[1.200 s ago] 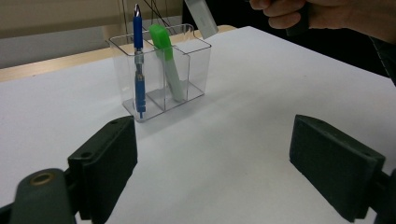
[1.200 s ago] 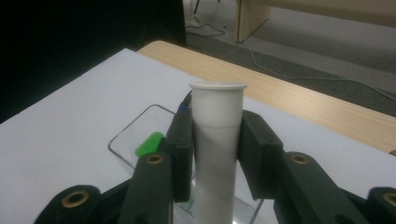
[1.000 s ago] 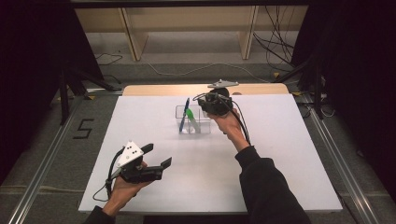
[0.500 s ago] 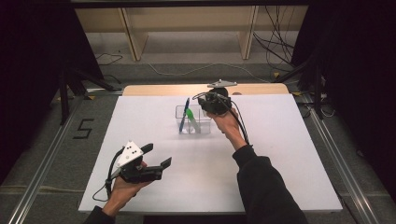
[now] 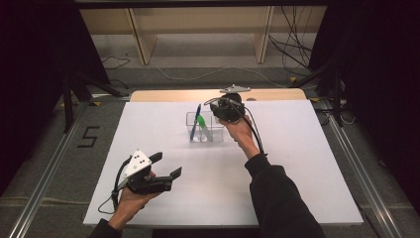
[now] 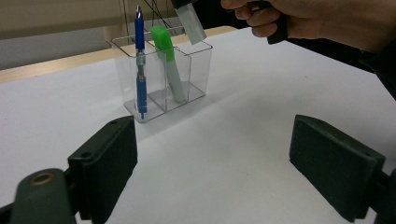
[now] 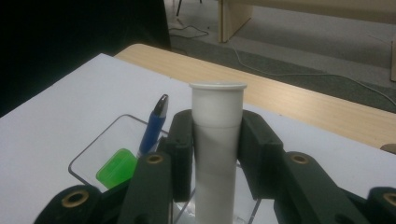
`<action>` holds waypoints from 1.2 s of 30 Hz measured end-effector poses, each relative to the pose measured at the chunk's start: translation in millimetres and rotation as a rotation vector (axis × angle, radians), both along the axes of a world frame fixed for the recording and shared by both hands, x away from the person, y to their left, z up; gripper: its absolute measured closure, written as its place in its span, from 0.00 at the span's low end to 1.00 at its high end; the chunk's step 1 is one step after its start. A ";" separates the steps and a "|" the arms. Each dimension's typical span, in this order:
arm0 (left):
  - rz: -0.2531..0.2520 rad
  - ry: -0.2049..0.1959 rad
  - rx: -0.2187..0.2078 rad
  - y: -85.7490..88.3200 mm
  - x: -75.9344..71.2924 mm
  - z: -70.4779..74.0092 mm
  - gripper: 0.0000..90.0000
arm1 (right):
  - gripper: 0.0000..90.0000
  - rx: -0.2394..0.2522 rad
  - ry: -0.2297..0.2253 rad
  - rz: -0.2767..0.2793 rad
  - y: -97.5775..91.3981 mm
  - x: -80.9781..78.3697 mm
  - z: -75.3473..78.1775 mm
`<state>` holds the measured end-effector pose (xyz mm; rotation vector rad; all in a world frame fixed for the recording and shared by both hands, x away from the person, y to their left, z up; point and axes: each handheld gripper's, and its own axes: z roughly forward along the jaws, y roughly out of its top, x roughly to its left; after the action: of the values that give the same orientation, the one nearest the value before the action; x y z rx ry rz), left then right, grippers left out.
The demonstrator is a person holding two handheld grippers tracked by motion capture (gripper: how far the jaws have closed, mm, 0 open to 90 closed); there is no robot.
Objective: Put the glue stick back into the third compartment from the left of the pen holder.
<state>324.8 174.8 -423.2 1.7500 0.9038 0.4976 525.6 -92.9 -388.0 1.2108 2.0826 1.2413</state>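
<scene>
Right gripper view shows the right gripper [image 7: 215, 154] clenched on a white marker [image 7: 217, 154], pads pressing both sides of its barrel, the flat end toward the camera. Below it sits the clear three-compartment organizer [image 7: 93, 154], with a blue pen [image 7: 154, 123] standing in one end compartment and a green highlighter [image 7: 116, 173] in the middle one. From the left gripper view, the marker's lower end [image 6: 191, 25] hangs tilted just over the rim of the free end compartment of the organizer [image 6: 198, 65], not yet inside.

As I judge it, the step in hand is dropping the marker into that free compartment. To do it well, the barrel should be brought nearer upright and centred over the opening before going down, so its tip clears the thin dividing wall beside the highlighter [image 6: 170, 65]. The light organizer could slide or tip if the marker pushes on its rim; release should come only once the tip is well inside.

The left gripper [image 5: 166, 166] rests low over the white surface [image 5: 297, 163], well apart from the organizer [image 5: 204, 128], jaws wide and holding nothing.

No brand or label can be read on the marker, the pen or the highlighter. A dark "5" [image 5: 89, 136] is marked on the floor left of the surface.
</scene>
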 end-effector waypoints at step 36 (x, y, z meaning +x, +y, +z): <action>0.004 -0.001 -0.007 0.2 -0.3 0.5 0.16 | 0.75 -0.026 0.023 -0.029 5.8 -0.1 -21.1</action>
<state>324.5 175.1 -422.7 1.7417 0.9079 0.4976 525.5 -87.0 -409.1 1.2457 2.0833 1.1895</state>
